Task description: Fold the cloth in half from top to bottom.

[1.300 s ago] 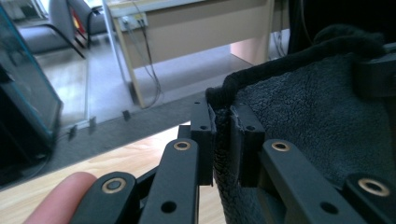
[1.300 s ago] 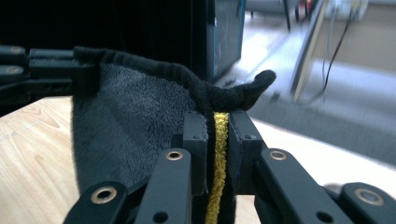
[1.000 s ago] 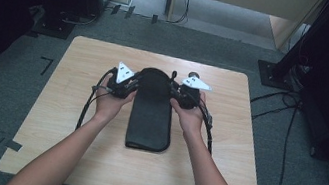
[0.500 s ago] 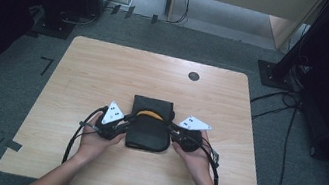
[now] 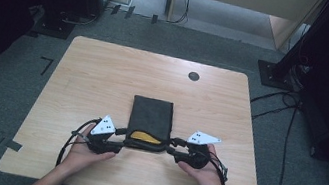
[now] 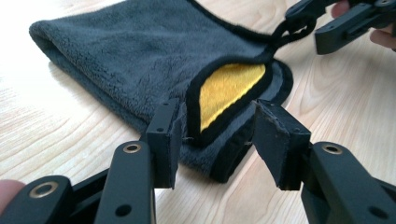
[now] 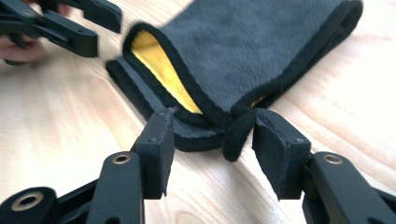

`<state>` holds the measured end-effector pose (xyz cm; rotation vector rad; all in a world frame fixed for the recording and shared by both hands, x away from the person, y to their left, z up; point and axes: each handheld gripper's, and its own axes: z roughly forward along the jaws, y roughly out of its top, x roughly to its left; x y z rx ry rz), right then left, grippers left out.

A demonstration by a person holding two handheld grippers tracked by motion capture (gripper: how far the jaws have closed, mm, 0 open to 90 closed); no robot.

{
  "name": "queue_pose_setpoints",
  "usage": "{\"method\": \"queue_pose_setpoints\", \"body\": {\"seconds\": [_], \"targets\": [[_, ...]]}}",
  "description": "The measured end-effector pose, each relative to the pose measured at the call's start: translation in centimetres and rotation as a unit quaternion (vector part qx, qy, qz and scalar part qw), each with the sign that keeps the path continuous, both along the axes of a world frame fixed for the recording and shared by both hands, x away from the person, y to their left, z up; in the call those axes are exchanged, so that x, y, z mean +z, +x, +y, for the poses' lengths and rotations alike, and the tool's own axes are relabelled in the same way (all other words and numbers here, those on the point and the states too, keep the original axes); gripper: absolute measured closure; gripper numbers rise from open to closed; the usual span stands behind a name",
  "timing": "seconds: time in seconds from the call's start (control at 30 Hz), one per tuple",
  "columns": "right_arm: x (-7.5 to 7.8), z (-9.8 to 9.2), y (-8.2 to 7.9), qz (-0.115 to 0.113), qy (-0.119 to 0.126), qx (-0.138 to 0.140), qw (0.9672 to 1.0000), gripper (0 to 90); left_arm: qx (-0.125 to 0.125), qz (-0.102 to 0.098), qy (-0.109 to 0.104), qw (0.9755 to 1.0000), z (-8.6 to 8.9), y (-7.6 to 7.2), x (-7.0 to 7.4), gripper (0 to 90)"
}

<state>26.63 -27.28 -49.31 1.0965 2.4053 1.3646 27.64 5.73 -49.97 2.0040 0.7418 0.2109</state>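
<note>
The left gripper [image 6: 212,140] is sitting with its jaws partly apart, having just been opening; the near left corner of the folded grey cloth [image 6: 140,60] is lying between the pads, which are standing off it on both sides and pressing on nothing. The right gripper [image 7: 212,135] is standing the same way, its jaws just opened to a middling gap, with the cloth's near right corner drooping loose between pads that are not touching it. In the high view the left gripper [image 5: 119,144] and right gripper [image 5: 170,150] are pointing inward at each other across the cloth's near edge, each cradled in one of the person's hands, the left hand [image 5: 84,152] and right hand [image 5: 202,172] resting on the wooden table [image 5: 95,71].

The cloth [image 5: 150,120] is lying flat on the table, folded over, its near edge gaping slightly and showing a yellow inner face [image 5: 145,136]. It is lying nearer the table's front edge than its far edge. A small dark round disc [image 5: 194,76] is lying well beyond the cloth, near the far edge.
</note>
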Motion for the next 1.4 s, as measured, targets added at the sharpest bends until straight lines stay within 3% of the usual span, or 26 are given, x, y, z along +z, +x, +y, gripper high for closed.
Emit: {"method": "queue_pose_setpoints", "body": {"seconds": [0.07,0.13,0.27,0.33,0.4,0.53,0.67,0.8,0.93,1.03,1.27,1.4], "targets": [[0.6,-0.1,-0.1,-0.005,0.012,-0.01,0.9999,49.1,0.008,-0.002,0.007,0.9999,-0.5,0.1,0.0,52.5],[0.9,0.3,0.1,-0.014,0.016,-0.021,0.9995,49.4,0.022,-0.004,0.029,0.9993,-1.2,0.3,-0.2,53.7],[0.1,2.1,0.6,-0.027,-0.015,-0.042,0.9986,49.6,0.035,-0.024,0.068,0.9968,-2.2,0.2,-0.8,61.5],[-0.8,2.8,1.1,-0.024,-0.028,-0.082,0.9959,49.6,0.04,-0.022,0.067,0.9967,-2.3,0.2,-1.0,65.2],[-1.3,2.8,1.4,-0.011,-0.009,-0.107,0.9941,49.5,0.043,-0.022,0.062,0.9969,-2.3,0.1,-1.1,66.2],[-1.8,2.8,1.7,0.01,0.007,-0.127,0.9919,53.7,0.046,-0.02,0.055,0.9972,-2.1,-0.1,-1.1,67.5],[-1.6,2.8,1.2,-0.003,0.018,-0.117,0.9929,76.1,0.051,-0.02,0.043,0.9976,-1.7,-0.4,-1.1,70.3],[-1.3,2.6,0.9,-0.011,0.019,-0.114,0.9932,84.3,0.058,-0.016,0.038,0.9974,-1.2,-0.5,-1.3,75.7],[-1.2,2.5,0.6,-0.009,0.03,-0.115,0.9929,83.6,0.062,-0.012,0.031,0.9975,-0.9,-0.5,-1.3,77.3],[-0.8,2.8,0.1,-0.024,0.031,-0.111,0.993,72.7,0.063,-0.018,0.026,0.9975,-0.9,-0.6,-1.1,72.7],[-1.3,4.2,-0.6,-0.041,-0.005,-0.095,0.9946,61.4,0.061,-0.028,0.049,0.9966,-1.5,-0.7,-1.4,72.6],[-2.5,4.7,-0.3,-0.038,-0.054,-0.083,0.9943,58.8,0.061,-0.024,0.054,0.9964,-1.5,-0.7,-1.5,77.5]]}}
